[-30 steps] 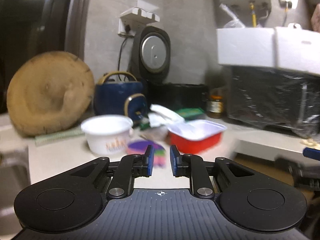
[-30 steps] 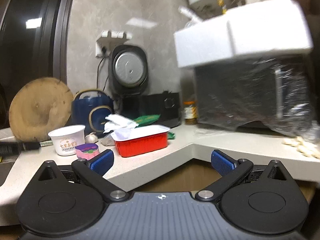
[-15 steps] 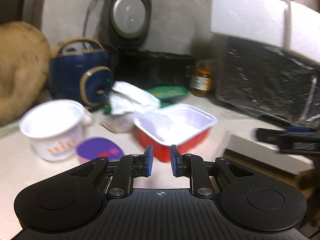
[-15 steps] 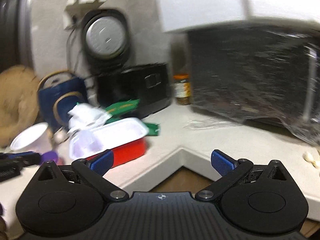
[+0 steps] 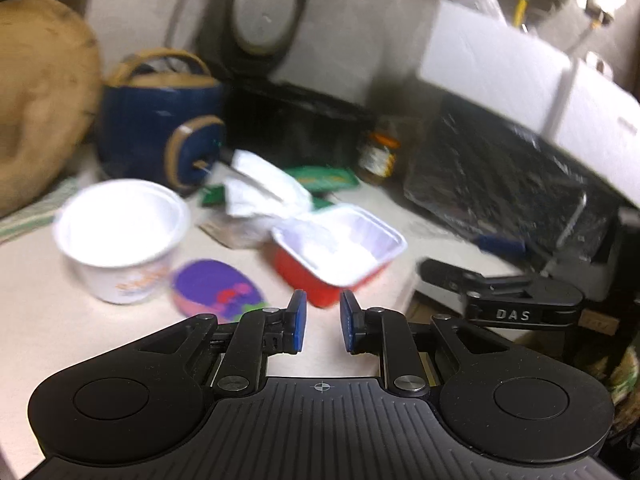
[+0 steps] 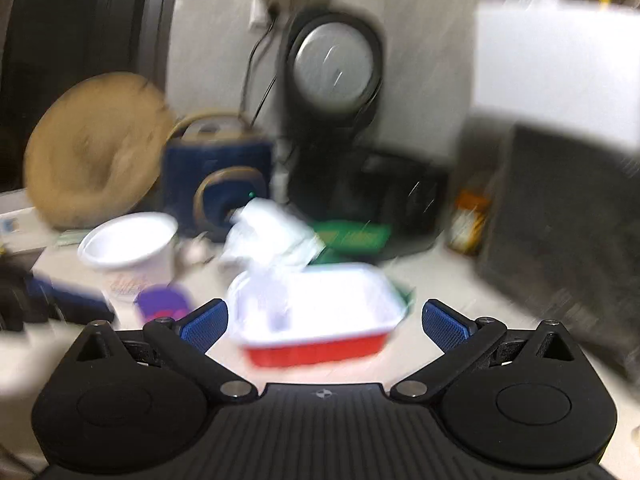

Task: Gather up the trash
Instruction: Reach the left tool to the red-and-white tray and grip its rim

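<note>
The left gripper (image 5: 323, 322) hangs over the pale countertop (image 5: 48, 320) with its blue pads drawn close, a narrow gap between them and nothing held. Just beyond its fingertips sits the red tray (image 5: 338, 254) with a white inside, tilted a little toward the counter's edge. To the tray's left lies a flat purple lid (image 5: 218, 286), and left of that stands an open white cup (image 5: 122, 240). Behind the tray, crumpled white paper (image 5: 264, 190) leans against its far rim, with a green packet (image 5: 320, 178) lying farther back.

The right gripper (image 6: 324, 324) is spread wide, its two blue pads standing either side of the red tray (image 6: 316, 330), empty; this view is heavily blurred, so whether the pads touch the tray cannot be told. In the left wrist view the right gripper (image 5: 504, 280) reaches in from the right, near the counter's corner.

Far behind the trash stand a dark blue pot (image 5: 160, 120) with a tan handle, a black appliance (image 5: 296, 128), a small jar (image 5: 378, 156) with an orange lid, and at far left a round wooden board (image 5: 40, 112). At right a black foil-wrapped box (image 5: 500, 184) carries a white foam box (image 5: 520, 76) on top.
</note>
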`<state>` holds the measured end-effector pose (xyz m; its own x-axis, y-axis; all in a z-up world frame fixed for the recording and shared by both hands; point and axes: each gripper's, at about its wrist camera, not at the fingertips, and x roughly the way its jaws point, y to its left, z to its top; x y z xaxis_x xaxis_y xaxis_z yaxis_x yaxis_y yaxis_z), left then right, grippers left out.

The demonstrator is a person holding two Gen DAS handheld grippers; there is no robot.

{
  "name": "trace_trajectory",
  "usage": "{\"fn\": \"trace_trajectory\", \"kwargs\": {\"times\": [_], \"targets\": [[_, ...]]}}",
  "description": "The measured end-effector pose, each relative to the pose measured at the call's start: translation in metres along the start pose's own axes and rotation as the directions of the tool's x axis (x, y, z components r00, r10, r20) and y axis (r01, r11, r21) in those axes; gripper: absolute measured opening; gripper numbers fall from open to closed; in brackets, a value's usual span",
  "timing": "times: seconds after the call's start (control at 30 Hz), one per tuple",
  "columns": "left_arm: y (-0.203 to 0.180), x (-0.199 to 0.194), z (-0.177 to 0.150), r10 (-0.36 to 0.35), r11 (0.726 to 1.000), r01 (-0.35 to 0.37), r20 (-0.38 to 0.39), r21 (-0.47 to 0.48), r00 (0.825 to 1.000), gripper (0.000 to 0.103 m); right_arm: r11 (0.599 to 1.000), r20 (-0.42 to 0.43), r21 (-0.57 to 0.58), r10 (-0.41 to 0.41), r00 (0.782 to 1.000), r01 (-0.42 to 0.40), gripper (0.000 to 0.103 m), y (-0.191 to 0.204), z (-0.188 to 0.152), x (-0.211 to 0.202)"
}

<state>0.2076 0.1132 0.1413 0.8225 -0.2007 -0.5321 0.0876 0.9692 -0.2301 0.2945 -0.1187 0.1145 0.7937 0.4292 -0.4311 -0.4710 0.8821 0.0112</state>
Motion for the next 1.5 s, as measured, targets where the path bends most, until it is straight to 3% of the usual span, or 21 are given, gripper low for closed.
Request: {"fn": "trace_trajectory", "kwargs": {"times": [0.13, 0.23, 0.37, 0.53, 0.67, 0.87, 0.97, 1.1, 1.27, 1.37, 1.5], "targets": [[0.023, -0.011, -0.007, 0.142, 0.989, -0.141, 0.014, -0.032, 0.99, 0.021, 0.996, 0.013, 0.061, 0.056, 0.998, -0.057, 0.103, -0.005, -0.001, 0.006], [0.04, -0.003, -0.021, 0.188, 0.979, -0.189, -0.009, -0.083, 0.982, 0.021, 0.994, -0.063, 0.045, 0.101, 0.993, -0.098, 0.103, 0.005, -0.001, 0.028], [0.057, 0.018, -0.027, 0.114, 0.982, -0.123, -0.068, -0.146, 0.991, 0.021, 0.994, -0.116, -0.023, 0.104, 0.988, -0.107, 0.103, 0.026, -0.011, 0.049], [0.078, 0.045, -0.007, 0.126, 0.967, -0.14, -0.076, -0.214, 0.989, 0.021, 0.993, -0.14, 0.0, 0.121, 0.983, -0.122, 0.103, 0.027, -0.012, 0.06], [0.09, 0.067, 0.004, 0.101, 0.967, -0.115, -0.073, -0.228, 0.992, 0.021, 0.998, -0.086, 0.051, 0.045, 0.995, -0.04, 0.103, 0.003, -0.009, 0.06], [0.073, 0.099, 0.01, -0.048, 0.974, 0.023, -0.104, -0.225, 0.993, 0.021, 0.99, -0.106, 0.127, -0.042, 0.993, 0.055, 0.102, -0.037, -0.013, 0.072], [0.063, 0.111, 0.016, -0.096, 0.969, 0.065, -0.123, -0.239, 0.988, 0.021, 0.988, -0.115, 0.138, -0.054, 0.992, 0.07, 0.091, -0.045, -0.017, 0.078], [0.057, 0.111, 0.024, -0.062, 0.979, 0.04, -0.108, -0.199, 0.992, 0.021, 0.994, -0.102, 0.09, -0.05, 0.994, 0.059, 0.073, -0.042, -0.022, 0.078], [0.053, 0.137, 0.032, -0.124, 0.955, 0.085, -0.12, -0.284, 0.985, 0.021, 0.985, -0.048, 0.135, -0.099, 0.994, 0.105, 0.073, -0.061, -0.004, 0.096], [0.045, 0.16, 0.028, -0.13, 0.942, 0.069, -0.168, -0.327, 0.977, 0.021, 0.978, -0.065, 0.165, -0.122, 0.99, 0.131, 0.073, -0.071, 0.001, 0.117], [0.037, 0.182, 0.022, -0.066, 0.948, -0.002, -0.204, -0.319, 0.977, 0.027, 0.977, -0.121, 0.206, -0.031, 0.992, 0.055, 0.073, -0.079, -0.005, 0.138]]}}
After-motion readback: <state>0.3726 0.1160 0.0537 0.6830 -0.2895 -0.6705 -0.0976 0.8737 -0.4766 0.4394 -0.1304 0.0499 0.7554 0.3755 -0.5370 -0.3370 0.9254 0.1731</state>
